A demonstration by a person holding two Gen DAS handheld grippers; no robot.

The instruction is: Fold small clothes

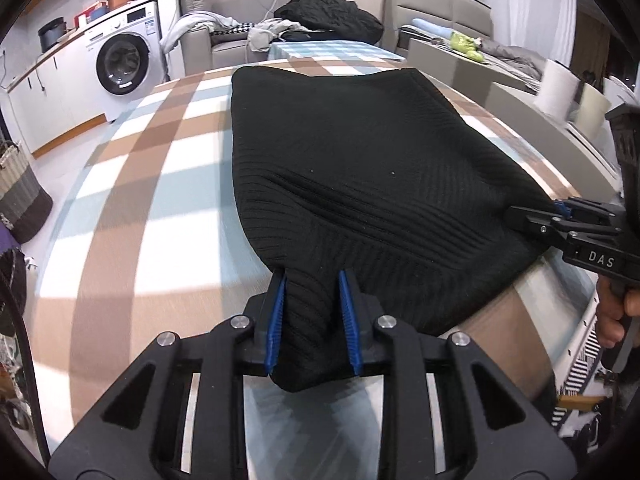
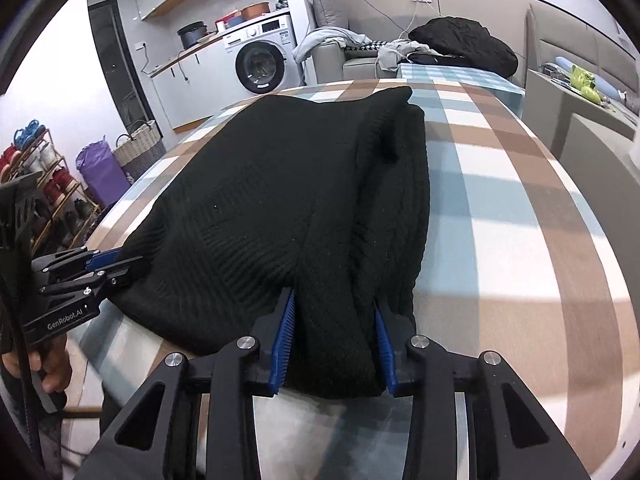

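A black ribbed knit garment point(image 1: 360, 168) lies folded on the checked tablecloth point(image 1: 132, 184). My left gripper point(image 1: 312, 292) is shut on its near left corner, the blue pads pinching a bunched fold. My right gripper point(image 2: 336, 312) is shut on the near right corner of the same black garment point(image 2: 280, 184), where several folded layers are stacked thick between the pads. Each gripper shows in the other's view: the right gripper point(image 1: 532, 216) at the right edge, the left gripper point(image 2: 116, 264) at the left edge, both clamped on the near hem.
A second dark garment point(image 1: 332, 16) lies heaped at the table's far end. A washing machine point(image 1: 120, 60) and a woven basket point(image 1: 20, 192) stand to the left, a paper roll point(image 1: 556, 88) to the right. A hand point(image 2: 52, 368) grips the left handle.
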